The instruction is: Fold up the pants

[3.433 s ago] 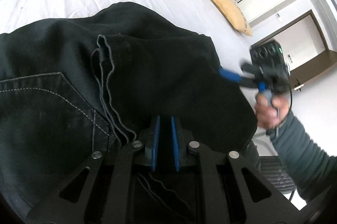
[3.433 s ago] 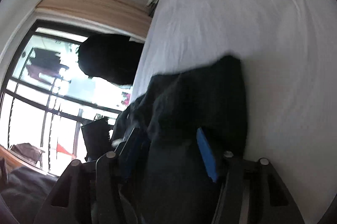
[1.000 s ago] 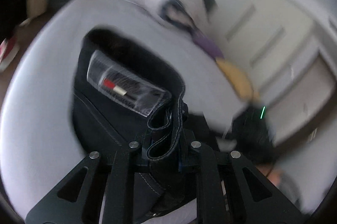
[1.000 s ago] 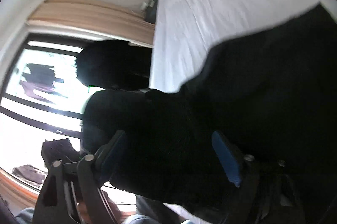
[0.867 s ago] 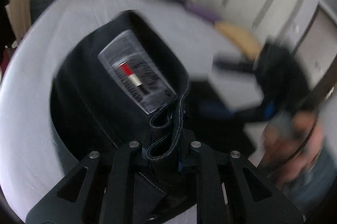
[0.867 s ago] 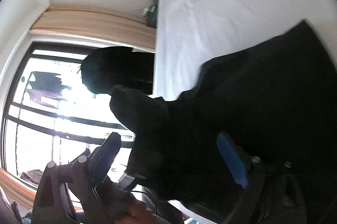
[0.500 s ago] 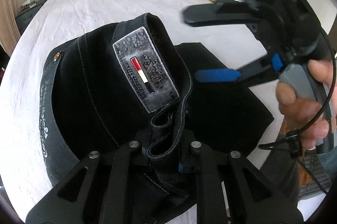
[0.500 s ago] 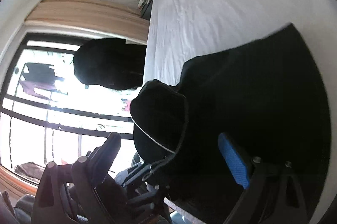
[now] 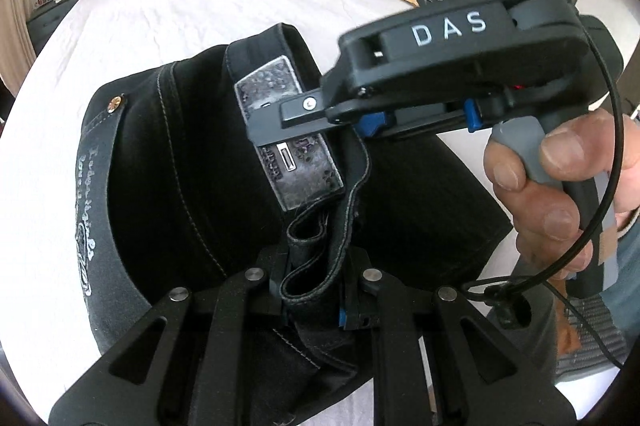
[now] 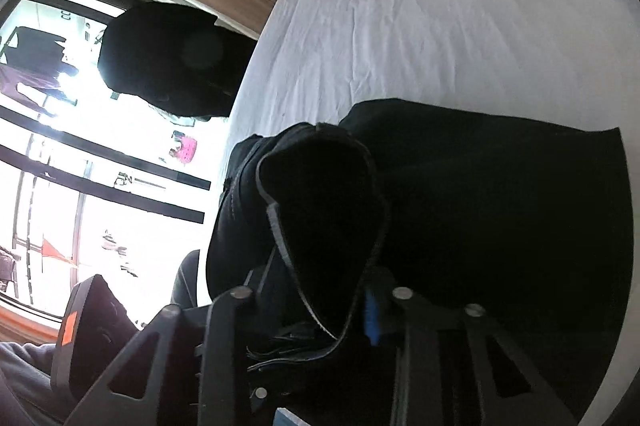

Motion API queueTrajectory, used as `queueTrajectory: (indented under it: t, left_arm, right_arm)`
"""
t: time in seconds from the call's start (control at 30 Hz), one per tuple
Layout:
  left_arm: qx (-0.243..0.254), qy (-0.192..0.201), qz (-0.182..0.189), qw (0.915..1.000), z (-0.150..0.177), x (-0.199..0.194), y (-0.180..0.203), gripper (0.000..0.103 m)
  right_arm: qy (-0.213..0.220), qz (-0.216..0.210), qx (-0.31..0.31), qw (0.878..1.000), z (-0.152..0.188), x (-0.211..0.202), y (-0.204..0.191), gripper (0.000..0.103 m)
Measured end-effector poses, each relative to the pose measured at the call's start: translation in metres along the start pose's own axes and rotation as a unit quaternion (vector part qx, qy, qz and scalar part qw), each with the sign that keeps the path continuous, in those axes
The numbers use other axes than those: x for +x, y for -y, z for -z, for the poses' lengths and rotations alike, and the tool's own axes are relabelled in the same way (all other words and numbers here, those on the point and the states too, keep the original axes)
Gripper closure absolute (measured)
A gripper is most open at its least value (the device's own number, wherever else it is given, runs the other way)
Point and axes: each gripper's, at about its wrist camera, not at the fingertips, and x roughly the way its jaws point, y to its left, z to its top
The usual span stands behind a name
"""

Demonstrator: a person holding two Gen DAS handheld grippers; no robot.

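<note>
Both the left gripper (image 9: pixel 314 290) and right gripper (image 10: pixel 316 300) pinch the bunched waistband of the black pants (image 9: pixel 180 162), folded near the bed's (image 9: pixel 160 6) front edge.

Daylight floods the left wrist view evenly, the white bedsheet (image 9: pixel 168 10) bright and detail crisp. In the right wrist view a blown-out window (image 10: pixel 52 154) at nine o'clock backlights the scene, leaving the pants (image 10: pixel 500 210) a featureless black mass. Both frames show fisheye bending and dark vignetted corners.

Black tool (image 9: pixel 316 290) with silver screws and blue pads — the other (image 9: pixel 360 118) marked "DAS", grey-handled, black-cabled.
</note>
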Motion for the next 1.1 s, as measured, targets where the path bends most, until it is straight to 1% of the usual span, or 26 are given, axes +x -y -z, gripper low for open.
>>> queueTrajectory:
  t: [0.13,0.27,0.33,0.5,0.63,0.8,1.1]
  left_arm:
    - [0.004,0.0,0.005,1.0,-0.004,-0.001,0.0,0.089]
    - [0.009,0.0,0.014,0.9999,-0.005,-0.003,-0.001,0.089]
    - [0.007,-0.004,0.025,0.9996,-0.008,-0.003,0.0,0.089]
    - [0.026,-0.008,0.044,0.9987,-0.019,-0.001,0.016,0.089]
    - [0.034,-0.02,0.055,0.9977,-0.027,0.01,0.026,0.089]
    - [0.047,-0.024,0.054,0.9971,-0.038,0.022,0.035,0.089]
    - [0.054,-0.029,0.04,0.9973,-0.043,0.044,0.053,0.089]
  right_arm:
    - [0.012,0.006,-0.004,1.0,0.002,-0.008,0.001,0.08]
    - [0.022,0.005,-0.009,1.0,0.007,-0.016,0.003,0.082]
    - [0.028,0.005,-0.008,1.0,0.011,-0.023,0.01,0.083]
    - [0.047,-0.004,0.011,0.999,0.018,-0.043,0.03,0.084]
    - [0.055,-0.003,0.022,0.998,0.026,-0.062,0.048,0.085]
    - [0.06,-0.004,0.036,0.998,0.031,-0.075,0.07,0.086]
    - [0.041,-0.004,0.048,0.998,0.02,-0.079,0.101,0.086]
